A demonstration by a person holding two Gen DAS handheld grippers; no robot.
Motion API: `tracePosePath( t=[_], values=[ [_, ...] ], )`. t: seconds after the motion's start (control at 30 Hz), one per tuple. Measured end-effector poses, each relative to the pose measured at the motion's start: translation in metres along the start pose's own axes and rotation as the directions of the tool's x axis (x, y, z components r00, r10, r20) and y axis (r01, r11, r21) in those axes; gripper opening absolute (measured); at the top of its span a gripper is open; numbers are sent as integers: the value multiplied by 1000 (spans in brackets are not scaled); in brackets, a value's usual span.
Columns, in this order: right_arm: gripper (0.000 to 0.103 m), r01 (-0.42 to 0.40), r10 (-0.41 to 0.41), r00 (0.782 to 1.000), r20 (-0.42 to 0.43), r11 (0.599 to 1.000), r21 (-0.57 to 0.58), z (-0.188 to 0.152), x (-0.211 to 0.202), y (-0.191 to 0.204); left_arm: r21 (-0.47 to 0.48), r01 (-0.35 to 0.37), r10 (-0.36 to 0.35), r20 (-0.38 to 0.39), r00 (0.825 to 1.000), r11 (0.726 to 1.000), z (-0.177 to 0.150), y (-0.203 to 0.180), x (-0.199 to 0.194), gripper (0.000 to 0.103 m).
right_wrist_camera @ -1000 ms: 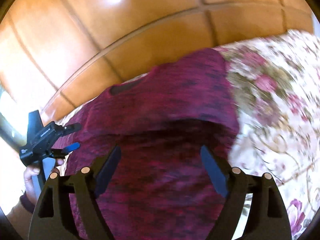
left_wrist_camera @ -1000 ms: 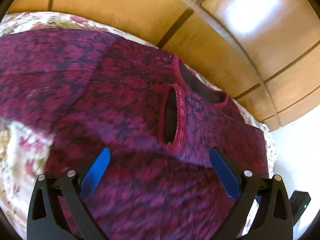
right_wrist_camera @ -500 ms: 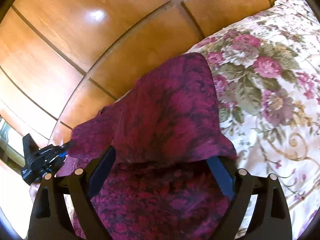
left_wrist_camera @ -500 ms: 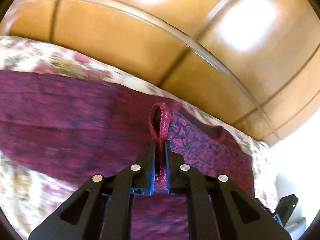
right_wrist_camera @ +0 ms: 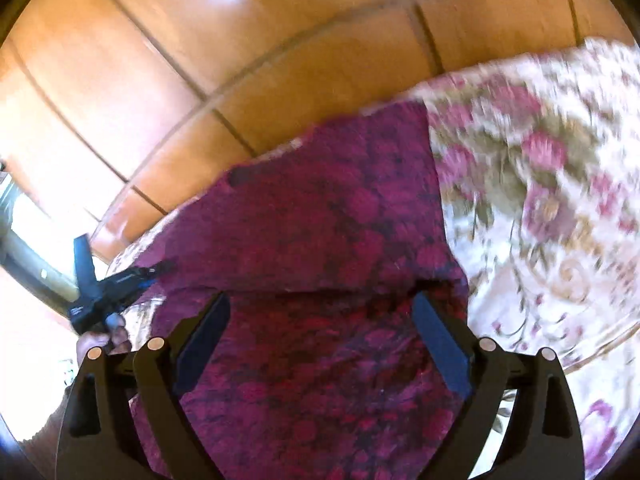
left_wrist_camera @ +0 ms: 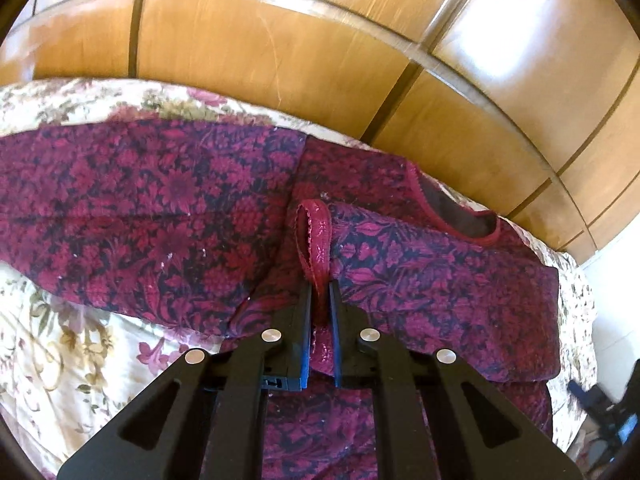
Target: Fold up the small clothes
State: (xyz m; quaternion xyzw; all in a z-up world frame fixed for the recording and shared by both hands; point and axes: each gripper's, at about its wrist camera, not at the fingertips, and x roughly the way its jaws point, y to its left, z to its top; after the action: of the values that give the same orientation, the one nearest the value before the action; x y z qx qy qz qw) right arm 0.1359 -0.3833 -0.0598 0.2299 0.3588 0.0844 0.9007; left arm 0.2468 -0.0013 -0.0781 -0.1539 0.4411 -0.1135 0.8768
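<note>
A maroon floral garment (left_wrist_camera: 160,200) lies spread on the bed, with one side folded over its middle. My left gripper (left_wrist_camera: 320,284) is shut on the shiny red-trimmed sleeve opening (left_wrist_camera: 314,224), which stands up in a loop beyond the fingertips. The dark neckline (left_wrist_camera: 460,216) lies just right of it. In the right wrist view, my right gripper (right_wrist_camera: 322,300) hovers open above the garment (right_wrist_camera: 320,220), its blue pads apart on either side of a folded edge and not pressing on it. The left gripper (right_wrist_camera: 120,284) shows at the garment's left edge, held by a hand.
A cream floral bedspread (left_wrist_camera: 60,340) lies under the garment and stretches to the right in the right wrist view (right_wrist_camera: 540,220). Glossy wooden panels (left_wrist_camera: 280,40) rise right behind the bed. A dark device (left_wrist_camera: 608,412) sits off the bed's right edge.
My left gripper went from wide open to shut on the sleeve opening and drew it up into a narrow loop. The right gripper lifted a little; the raised fabric flap has sunk flatter.
</note>
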Motion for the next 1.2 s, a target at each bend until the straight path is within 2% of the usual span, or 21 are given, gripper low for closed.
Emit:
tracePosePath(
  t=[0.07, 0.17, 0.27, 0.33, 0.43, 0.53, 0.7, 0.83, 0.9, 0.97, 1.03, 1.13, 1.17, 1.2],
  values=[
    [92, 20, -19, 999, 30, 1000, -18, 12, 9, 9, 1, -7, 7, 12, 1000, 1000, -1, -2, -2, 7],
    [92, 103, -102, 994, 33, 993, -53, 23, 39, 16, 26, -36, 35, 33, 999, 999, -1, -1, -4, 7],
    [92, 244, -245, 970, 3, 964, -103, 27, 85, 18, 93, -111, 106, 59, 993, 989, -4, -9, 1, 7],
    [92, 321, -328, 944, -29, 938, -129, 18, 113, 10, 115, -146, 144, 31, 989, 983, -10, -9, 14, 10],
    [98, 406, -407, 913, 39, 889, -213, 3, 129, 16, 111, -165, 160, 51, 986, 980, -21, -3, 23, 14],
    [99, 428, -427, 903, 54, 877, -221, -1, 130, 16, 131, -186, 179, 63, 982, 974, -24, -7, 24, 14],
    [101, 458, -456, 888, 67, 856, -239, -8, 132, 22, 111, -163, 156, 70, 985, 980, -27, -5, 24, 15],
    [101, 466, -464, 883, 69, 852, -239, -8, 134, 29, 122, -181, 172, 78, 982, 976, -29, -7, 26, 15],
    [101, 470, -468, 881, 70, 849, -240, -7, 135, 30, 112, -168, 160, 78, 984, 979, -29, -5, 25, 15],
    [101, 472, -469, 880, 72, 849, -236, -8, 135, 32, 63, -117, 112, 81, 990, 991, -27, 5, 19, 21],
    [101, 471, -468, 881, 74, 850, -235, -7, 135, 31, 1, -64, 63, 78, 995, 998, -27, 16, 11, 35],
    [101, 471, -467, 881, 75, 850, -234, -7, 135, 30, -87, 28, -20, 88, 996, 996, -35, 32, -12, 43],
    [101, 470, -466, 882, 75, 851, -234, -7, 135, 30, -100, 25, -15, 94, 995, 995, -37, 36, -18, 50],
    [101, 470, -466, 882, 75, 851, -234, -7, 135, 30, -136, -1, 17, 116, 993, 991, -43, 44, -29, 68]
  ],
)
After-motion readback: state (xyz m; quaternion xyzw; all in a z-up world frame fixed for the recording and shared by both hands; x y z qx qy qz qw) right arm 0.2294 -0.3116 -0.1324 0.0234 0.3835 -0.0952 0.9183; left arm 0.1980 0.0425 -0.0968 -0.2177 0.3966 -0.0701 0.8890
